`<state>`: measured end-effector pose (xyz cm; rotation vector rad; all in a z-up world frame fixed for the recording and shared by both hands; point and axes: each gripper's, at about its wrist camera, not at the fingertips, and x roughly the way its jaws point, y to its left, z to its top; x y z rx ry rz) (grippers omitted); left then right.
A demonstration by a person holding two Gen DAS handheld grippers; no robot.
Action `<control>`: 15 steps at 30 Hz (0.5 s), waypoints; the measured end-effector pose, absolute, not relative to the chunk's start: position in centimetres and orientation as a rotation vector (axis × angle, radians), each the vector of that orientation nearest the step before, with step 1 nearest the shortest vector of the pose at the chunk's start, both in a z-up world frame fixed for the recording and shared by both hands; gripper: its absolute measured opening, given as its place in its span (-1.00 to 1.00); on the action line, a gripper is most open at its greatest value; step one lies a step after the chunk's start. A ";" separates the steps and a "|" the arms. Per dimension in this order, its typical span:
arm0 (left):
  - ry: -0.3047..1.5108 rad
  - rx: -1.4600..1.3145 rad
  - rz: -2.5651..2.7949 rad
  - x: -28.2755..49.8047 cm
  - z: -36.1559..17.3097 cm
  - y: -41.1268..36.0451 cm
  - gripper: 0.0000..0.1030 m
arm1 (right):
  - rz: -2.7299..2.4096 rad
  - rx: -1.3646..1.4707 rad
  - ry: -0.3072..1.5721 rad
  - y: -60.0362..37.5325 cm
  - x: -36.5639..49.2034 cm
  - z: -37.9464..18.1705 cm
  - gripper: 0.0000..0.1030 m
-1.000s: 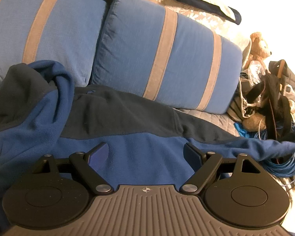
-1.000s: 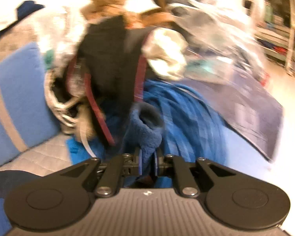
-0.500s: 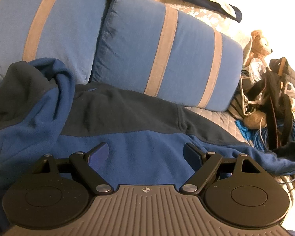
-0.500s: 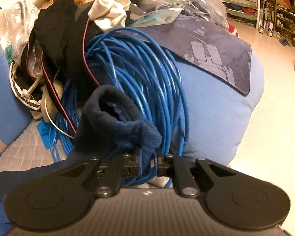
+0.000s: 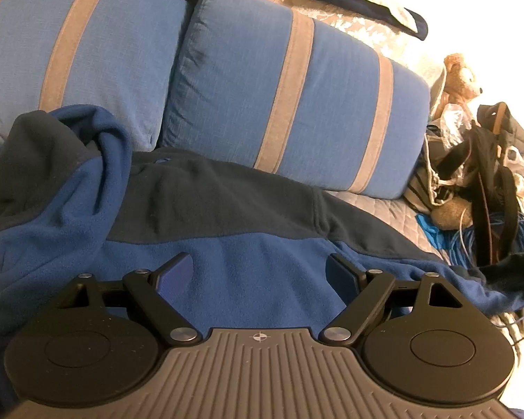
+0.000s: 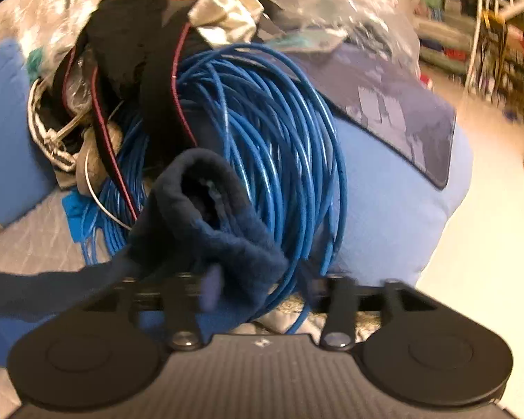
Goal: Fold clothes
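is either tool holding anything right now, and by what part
Left tool holds nothing, open above the fleece jacket. Right tool looks parted too; the jacket's sleeve cuff only drapes against one finger, though blur makes that uncertain.

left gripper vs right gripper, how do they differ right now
The left gripper is open wide and empty, hovering over the fleece jacket; the right gripper looks partly open, the sleeve cuff draped over its left finger. The left view is sharp, the right motion-blurred. Both share one black design.
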<state>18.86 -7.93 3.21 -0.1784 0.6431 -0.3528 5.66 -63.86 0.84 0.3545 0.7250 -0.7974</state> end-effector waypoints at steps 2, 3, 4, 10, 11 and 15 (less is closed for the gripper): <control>0.642 -0.180 -0.354 18.9 3.2 -7.9 0.63 | -0.778 0.319 0.709 -62.5 5.4 1.2 0.64; 0.642 -0.180 -0.354 18.9 3.3 -7.9 0.63 | -0.754 0.295 0.706 -61.5 5.4 1.4 0.69; 0.641 -0.180 -0.355 18.8 3.2 -7.9 0.63 | -0.730 0.271 0.702 -60.6 5.5 1.6 0.71; 0.637 -0.182 -0.359 18.8 3.3 -7.9 0.63 | -0.583 0.128 0.679 -54.7 5.6 2.7 0.76; 0.637 -0.182 -0.360 18.8 3.3 -8.0 0.63 | -0.559 0.104 0.675 -53.7 5.6 2.9 0.75; 0.640 -0.181 -0.358 18.8 3.3 -8.0 0.63 | -0.289 0.030 0.700 -48.7 7.3 2.1 0.72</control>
